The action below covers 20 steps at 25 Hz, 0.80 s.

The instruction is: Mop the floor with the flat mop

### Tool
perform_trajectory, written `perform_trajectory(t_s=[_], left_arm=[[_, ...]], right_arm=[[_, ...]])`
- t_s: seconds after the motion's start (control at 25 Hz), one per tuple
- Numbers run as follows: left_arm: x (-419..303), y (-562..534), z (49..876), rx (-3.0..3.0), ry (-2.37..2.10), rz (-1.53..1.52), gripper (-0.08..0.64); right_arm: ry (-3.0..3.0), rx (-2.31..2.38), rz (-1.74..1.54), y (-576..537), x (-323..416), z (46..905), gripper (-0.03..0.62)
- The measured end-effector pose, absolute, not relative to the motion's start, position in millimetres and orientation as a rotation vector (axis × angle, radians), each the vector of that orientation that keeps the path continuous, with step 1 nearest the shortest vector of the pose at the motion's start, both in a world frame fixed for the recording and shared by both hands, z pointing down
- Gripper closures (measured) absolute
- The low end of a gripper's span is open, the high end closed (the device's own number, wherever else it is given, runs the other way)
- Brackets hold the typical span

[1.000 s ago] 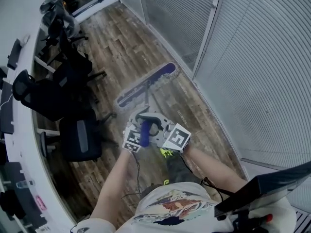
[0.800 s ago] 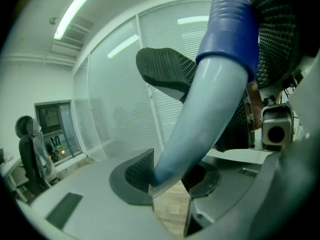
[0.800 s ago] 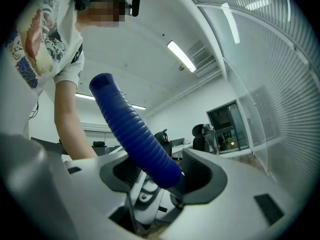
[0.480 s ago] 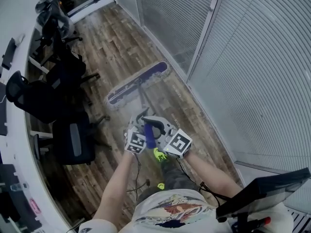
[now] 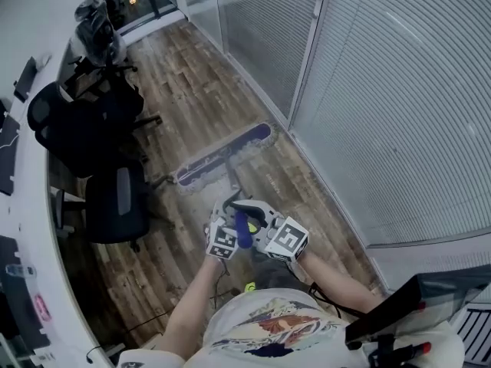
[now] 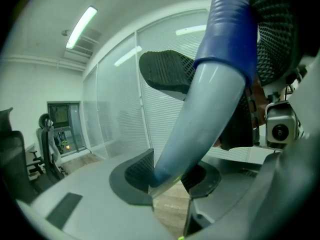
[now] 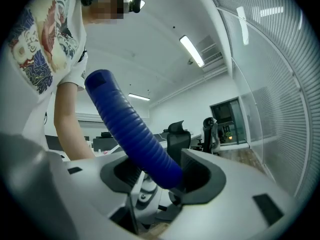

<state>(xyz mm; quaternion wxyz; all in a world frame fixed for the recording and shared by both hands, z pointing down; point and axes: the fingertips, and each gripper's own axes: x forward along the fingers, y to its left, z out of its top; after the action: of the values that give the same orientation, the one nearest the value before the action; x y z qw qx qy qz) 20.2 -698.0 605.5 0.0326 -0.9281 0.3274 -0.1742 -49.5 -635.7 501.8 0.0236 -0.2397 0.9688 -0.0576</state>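
Note:
The flat mop's head (image 5: 224,156), blue with a grey fringe, lies flat on the wooden floor (image 5: 192,75), slanting up to the right. Its grey pole (image 5: 232,181) rises toward me and ends in a blue ribbed grip (image 5: 243,231). My left gripper (image 5: 232,219) is shut on the grey pole (image 6: 200,114) just below the grip. Its dark pads (image 6: 137,171) press on both sides of the pole. My right gripper (image 5: 253,222) is shut on the blue grip (image 7: 135,129) a little higher up. The two grippers sit side by side above my feet.
A glass partition with blinds (image 5: 368,90) runs along the right, close to the mop head's right end. Black office chairs (image 5: 115,205) (image 5: 77,129) stand at the left by a curved white desk (image 5: 31,228). A cable (image 5: 222,282) trails on the floor near my feet.
The mop and both grippers have slid across the floor together. The mop head now sits lower in the picture and nearer the closest chair. Both grips are unchanged.

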Motion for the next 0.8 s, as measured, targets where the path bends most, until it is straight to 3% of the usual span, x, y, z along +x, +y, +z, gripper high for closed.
perform_trajectory(t_s=[0.6, 0.8], left_arm=[[-10, -388, 536, -2.932, 0.968, -0.546, 0.43], [10, -315, 503, -2.92, 0.947, -0.565, 0.445]], right_arm=[[3.02, -0.706, -0.184, -335, -85, 431, 0.356], [3.057, -0.703, 0.005, -266, -67, 398, 0.417]])
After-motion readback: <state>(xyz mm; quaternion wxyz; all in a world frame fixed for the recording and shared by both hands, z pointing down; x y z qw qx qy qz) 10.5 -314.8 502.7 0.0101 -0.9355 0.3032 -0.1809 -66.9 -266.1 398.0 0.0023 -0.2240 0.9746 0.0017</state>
